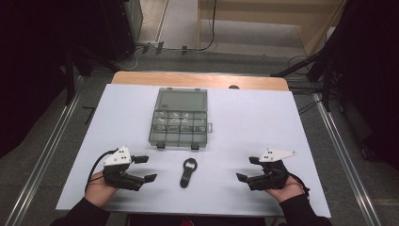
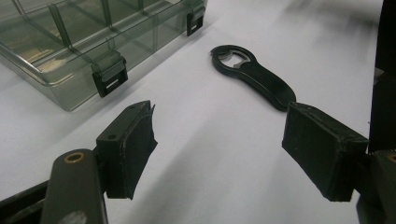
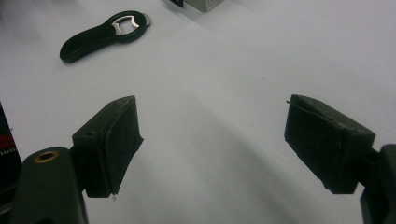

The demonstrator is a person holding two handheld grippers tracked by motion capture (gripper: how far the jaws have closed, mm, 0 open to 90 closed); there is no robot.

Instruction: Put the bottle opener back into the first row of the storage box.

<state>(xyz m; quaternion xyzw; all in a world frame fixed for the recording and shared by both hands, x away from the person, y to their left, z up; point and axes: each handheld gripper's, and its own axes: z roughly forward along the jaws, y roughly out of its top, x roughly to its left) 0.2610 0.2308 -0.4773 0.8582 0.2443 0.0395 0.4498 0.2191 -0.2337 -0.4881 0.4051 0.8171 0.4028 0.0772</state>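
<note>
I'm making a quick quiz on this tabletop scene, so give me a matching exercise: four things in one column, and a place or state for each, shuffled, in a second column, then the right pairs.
Things:
1. bottle opener
2. compartment box
3. left gripper
4. right gripper

Places or states:
A. clear plastic, lid shut, at the middle of the white table
B. jaws open, at the table's near left
C. black, lying flat between the two grippers
D. jaws open, at the table's near right

Pairs: 1-C, 2-A, 3-B, 4-D
</note>
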